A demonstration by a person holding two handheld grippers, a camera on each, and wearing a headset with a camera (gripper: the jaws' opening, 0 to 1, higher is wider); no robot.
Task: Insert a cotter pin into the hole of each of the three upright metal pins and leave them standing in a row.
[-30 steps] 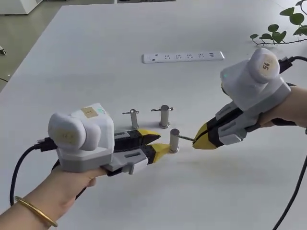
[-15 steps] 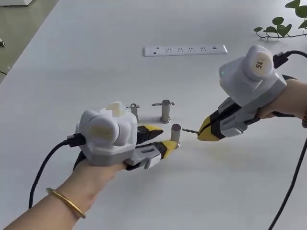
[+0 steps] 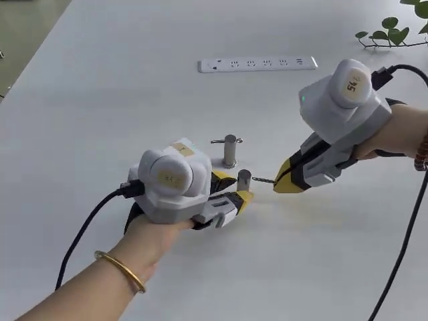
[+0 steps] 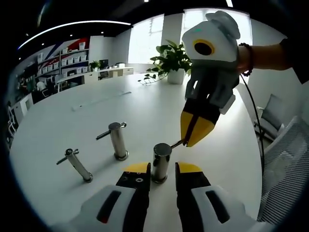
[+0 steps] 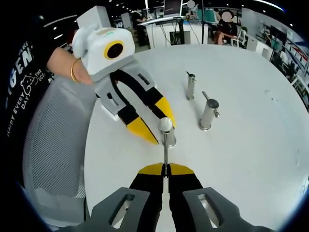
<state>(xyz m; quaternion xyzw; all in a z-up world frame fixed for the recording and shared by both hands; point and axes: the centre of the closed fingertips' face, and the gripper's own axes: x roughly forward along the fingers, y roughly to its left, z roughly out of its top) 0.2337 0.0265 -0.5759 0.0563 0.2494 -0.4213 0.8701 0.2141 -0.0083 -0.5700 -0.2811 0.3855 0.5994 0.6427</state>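
Off to the left of the left claw [image 4: 163, 169], in its own view: two upright pins on the white bench [image 4: 58, 121], the far-left metal pin [image 4: 78, 165] and the middle metal pin [image 4: 117, 140], each crossed near the top by one of the fitted cotter pins [image 4: 102, 135].

Left claw itself: jaws apart, straddling the foot of the third metal pin [image 4: 161, 159], with a slim gap seemingly left on either side; firm contact hard to judge. Standing upright between those jaws, the third metal pin.

Reaching toward its head from straight ahead of the right claw [image 5: 165, 169]: a thin cotter pin [image 5: 165, 150], held level. Right claw: jaws pressed together on the tail of the cotter pin. Tip right at the head of the third metal pin; inside the hole or merely against it, impossible to tell.

Compared with half a second ago in the head view: left claw pushed further forward around the third metal pin, housing now covering the far-left metal pin. Right claw clamped on the cotter pin as before, tip about as close to the head.

From the right claw view: the straight run of the cotter pin from jaws to pin head. From the head view: a power strip [image 3: 257, 63] well beyond both claws.
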